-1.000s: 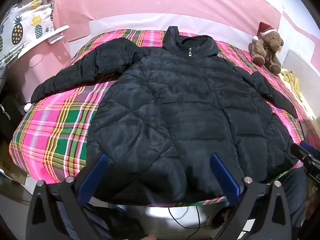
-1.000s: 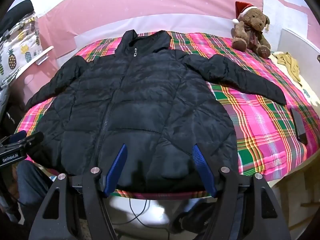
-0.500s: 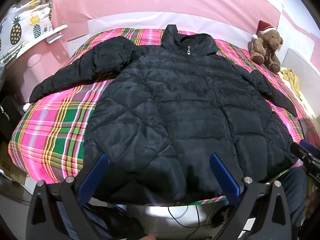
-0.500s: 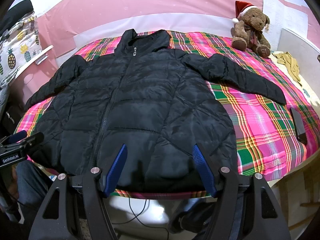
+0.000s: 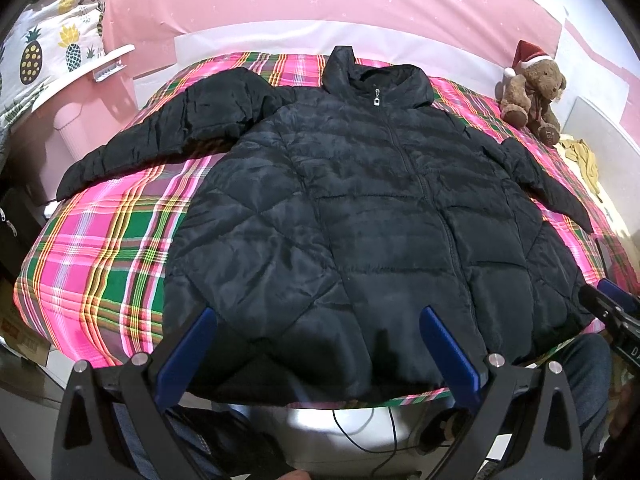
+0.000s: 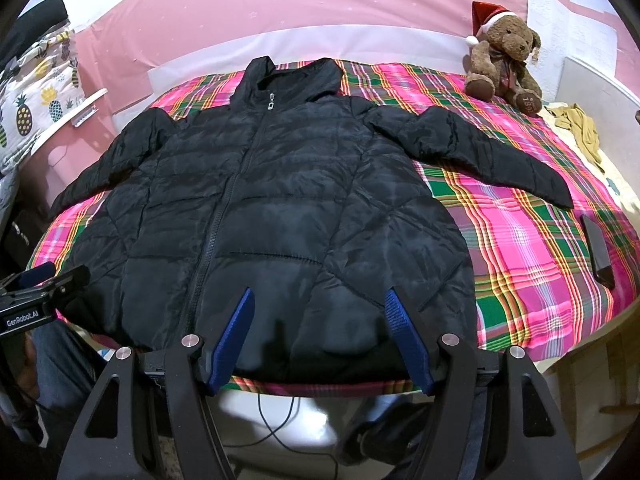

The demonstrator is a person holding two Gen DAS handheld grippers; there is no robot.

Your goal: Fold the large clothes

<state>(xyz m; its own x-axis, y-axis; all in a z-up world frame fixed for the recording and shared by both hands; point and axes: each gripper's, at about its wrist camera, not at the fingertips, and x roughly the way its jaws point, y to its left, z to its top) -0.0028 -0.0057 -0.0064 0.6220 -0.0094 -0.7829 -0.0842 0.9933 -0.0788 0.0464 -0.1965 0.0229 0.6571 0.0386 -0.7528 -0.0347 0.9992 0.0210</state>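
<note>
Both views had crept slightly closer to the black jacket, lying flat and unfolded on the plaid bed, while the left gripper and right gripper hovered spread and empty at its hem, so folding was not yet begun and next each needed a sleeve.

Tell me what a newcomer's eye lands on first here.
A big black puffer jacket lies zipped and spread flat, sleeves out, across the bright pink-and-green plaid bedspread. At the far right corner sits a brown teddy bear in a Santa hat. Both claws hang open before the hem.
</note>
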